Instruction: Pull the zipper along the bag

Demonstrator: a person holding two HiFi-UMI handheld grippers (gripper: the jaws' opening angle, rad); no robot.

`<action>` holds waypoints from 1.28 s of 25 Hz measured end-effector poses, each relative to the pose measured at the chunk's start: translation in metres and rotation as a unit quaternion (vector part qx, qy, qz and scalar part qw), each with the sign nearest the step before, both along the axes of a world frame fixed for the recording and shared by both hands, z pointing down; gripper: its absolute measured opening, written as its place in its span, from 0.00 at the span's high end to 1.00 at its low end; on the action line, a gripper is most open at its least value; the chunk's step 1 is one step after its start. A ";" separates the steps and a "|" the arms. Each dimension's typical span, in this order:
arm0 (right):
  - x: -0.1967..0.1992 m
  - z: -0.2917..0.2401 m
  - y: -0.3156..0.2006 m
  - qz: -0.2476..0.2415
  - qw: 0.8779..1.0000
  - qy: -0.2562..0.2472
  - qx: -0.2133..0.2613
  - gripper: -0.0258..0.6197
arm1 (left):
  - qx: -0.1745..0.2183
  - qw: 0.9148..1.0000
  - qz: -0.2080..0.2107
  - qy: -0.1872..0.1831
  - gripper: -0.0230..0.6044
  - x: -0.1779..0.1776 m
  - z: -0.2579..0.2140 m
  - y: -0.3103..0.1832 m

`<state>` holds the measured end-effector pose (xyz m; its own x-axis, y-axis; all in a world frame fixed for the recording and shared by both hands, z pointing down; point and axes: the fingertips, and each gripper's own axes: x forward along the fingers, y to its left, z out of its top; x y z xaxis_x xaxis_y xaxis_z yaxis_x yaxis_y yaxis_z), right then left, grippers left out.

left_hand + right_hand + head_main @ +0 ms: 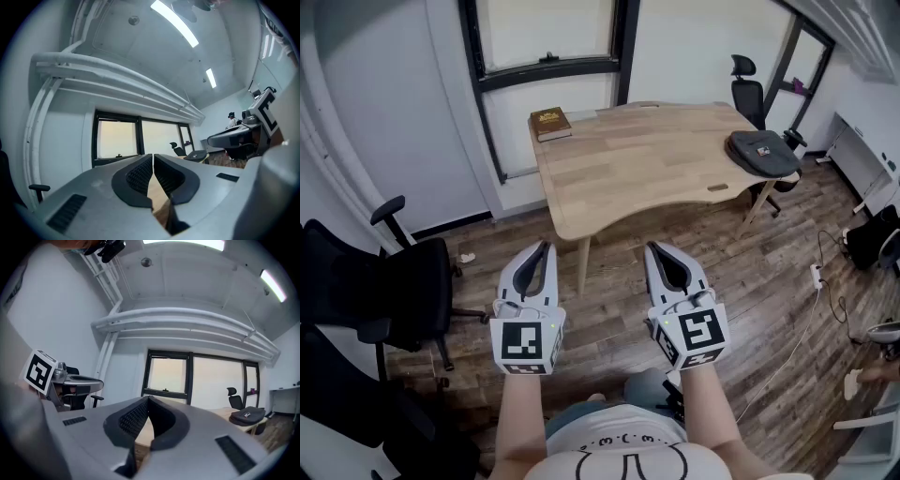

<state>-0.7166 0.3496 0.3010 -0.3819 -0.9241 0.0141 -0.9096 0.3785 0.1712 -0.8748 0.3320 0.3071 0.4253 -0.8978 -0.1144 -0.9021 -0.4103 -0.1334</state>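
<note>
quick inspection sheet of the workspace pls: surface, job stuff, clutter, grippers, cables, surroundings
surface: wooden table, mostly bare.
job's things: dark bag lies on the table's right end; its zipper is too small to make out.
clutter: brown book on the table's far left corner.
grippers: left gripper and right gripper are both shut and empty, held short of the table and well apart from the bag.
cables: white cable and power strip on the wooden floor at right.
surroundings: black office chair at left, second chair behind the bag, window beyond the table.
</note>
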 end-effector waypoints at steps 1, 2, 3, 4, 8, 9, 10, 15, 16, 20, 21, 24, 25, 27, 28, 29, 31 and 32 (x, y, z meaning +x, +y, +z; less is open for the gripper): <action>0.000 0.001 0.000 0.002 1.000 0.000 0.000 0.88 | 0.000 1.000 0.000 0.004 0.93 0.000 0.000 -0.001; 0.000 0.001 0.000 0.003 1.000 0.000 0.000 0.88 | -0.001 1.000 0.001 0.007 0.93 -0.001 0.000 -0.002; -0.001 0.001 0.000 0.005 1.000 0.000 0.000 0.88 | -0.001 1.000 0.003 0.009 0.93 0.000 0.000 -0.003; 0.000 0.001 0.000 0.008 1.000 0.001 0.001 0.88 | -0.001 1.000 0.007 0.010 0.93 0.001 -0.001 -0.004; 0.007 -0.004 0.003 0.027 1.000 0.000 0.010 0.88 | -0.006 0.999 0.030 0.010 0.93 0.014 -0.001 -0.007; 0.011 -0.004 0.004 0.030 0.999 -0.002 0.009 0.88 | -0.008 0.999 0.036 0.009 0.93 0.020 0.000 -0.008; 0.016 -0.003 0.004 0.034 0.999 -0.005 0.006 0.88 | -0.009 0.999 0.042 0.009 0.93 0.026 0.001 -0.009; 0.048 0.009 0.007 0.057 0.998 -0.021 -0.003 0.88 | -0.018 0.997 0.074 0.003 0.93 0.063 0.011 -0.015; 0.058 0.012 0.008 0.066 0.997 -0.026 -0.004 0.88 | -0.021 0.997 0.080 0.002 0.93 0.072 0.013 -0.016; 0.107 0.017 0.012 0.098 0.994 -0.036 -0.005 0.88 | -0.031 0.994 0.109 0.003 0.93 0.120 0.019 -0.022; 0.122 0.017 0.013 0.108 0.993 -0.037 -0.005 0.88 | -0.034 0.992 0.118 0.005 0.93 0.135 0.019 -0.024; 0.175 0.018 0.017 0.138 0.989 -0.047 -0.007 0.88 | -0.036 0.988 0.151 0.001 0.93 0.190 0.018 -0.028; 0.193 0.018 0.018 0.148 0.988 -0.050 -0.008 0.88 | -0.035 0.986 0.162 -0.001 0.93 0.210 0.017 -0.029; 0.227 0.019 0.019 0.167 0.985 -0.050 -0.008 0.88 | -0.034 0.982 0.187 -0.003 0.93 0.249 0.016 -0.032; 0.244 0.020 0.020 0.176 0.983 -0.050 -0.007 0.88 | -0.035 0.979 0.199 -0.006 0.93 0.268 0.016 -0.033; 0.261 0.020 0.021 0.184 0.982 -0.052 -0.008 0.88 | -0.035 0.977 0.210 -0.010 0.93 0.287 0.017 -0.034; 0.296 0.023 0.020 0.198 0.979 -0.058 -0.010 0.88 | -0.037 0.973 0.225 -0.022 0.93 0.324 0.019 -0.037; 0.314 0.025 0.018 0.203 0.977 -0.061 -0.012 0.88 | -0.038 0.972 0.231 -0.026 0.93 0.341 0.020 -0.040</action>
